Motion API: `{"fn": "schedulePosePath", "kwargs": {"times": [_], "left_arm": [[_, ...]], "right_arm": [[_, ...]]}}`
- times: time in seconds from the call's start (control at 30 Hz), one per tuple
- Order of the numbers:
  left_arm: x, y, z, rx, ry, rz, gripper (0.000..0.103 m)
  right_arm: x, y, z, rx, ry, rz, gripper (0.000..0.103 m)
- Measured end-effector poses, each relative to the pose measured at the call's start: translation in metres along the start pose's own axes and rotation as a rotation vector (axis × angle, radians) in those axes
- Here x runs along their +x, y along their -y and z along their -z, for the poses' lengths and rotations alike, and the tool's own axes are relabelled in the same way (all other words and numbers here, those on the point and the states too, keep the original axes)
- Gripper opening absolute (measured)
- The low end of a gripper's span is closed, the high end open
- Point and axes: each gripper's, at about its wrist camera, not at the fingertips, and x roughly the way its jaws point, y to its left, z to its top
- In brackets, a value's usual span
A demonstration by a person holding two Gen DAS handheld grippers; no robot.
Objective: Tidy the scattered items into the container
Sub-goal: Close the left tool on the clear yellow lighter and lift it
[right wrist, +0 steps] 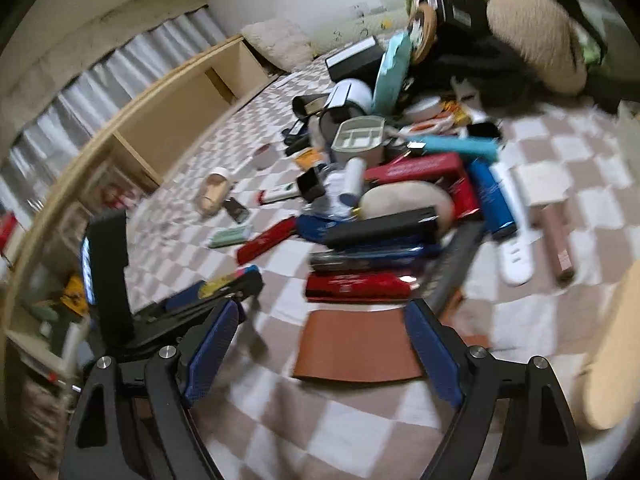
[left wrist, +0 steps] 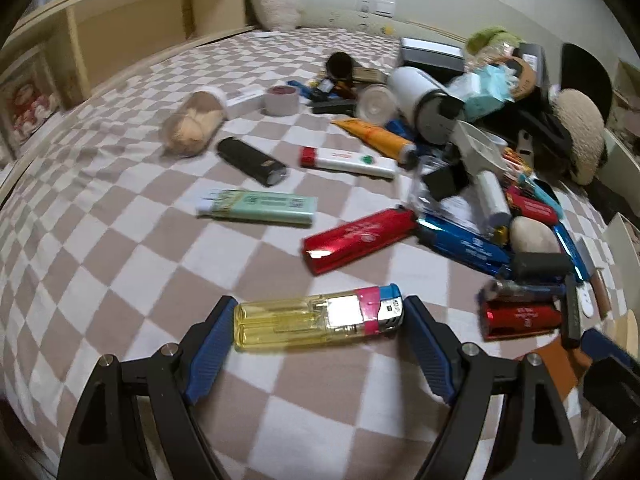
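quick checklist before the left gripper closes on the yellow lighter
1. Yellow lighter sits between the left gripper fingers: ok.
2. Jaws wide enough: ok, open, pads near each end.
3. Grip axis: not ok, spanning the lighter's length, not its width.
4. Neighbours clear: ok, red lighter lies apart.
5. Right gripper free: ok, open and empty above the brown card.
6. Container location: cannot tell.
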Motion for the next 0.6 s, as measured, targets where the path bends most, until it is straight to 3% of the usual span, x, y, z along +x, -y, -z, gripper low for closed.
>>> {"fn": "schedulePosePath", "kwargs": {"times": [0.07,0.23,0.6], "left_arm": [[0.001,-0.008,-0.002,-0.025,-0.001,-0.009,0.083],[0.001,-0.019,-0.003,-0.065,-0.001,-0.016,0.083],[0.003,-0.02,-0.006,-0.045,0.003,-0.016,0.083]], "right_arm": [[0.007,0.0,0.0,0.033,-0.011,-0.034,0.086],[0.02,-0.006,-0.002,0.018,-0.015,0.053,0.086],[0.036,-0.015,-0.002,-0.039,-0.009,0.222,0.088]]}}
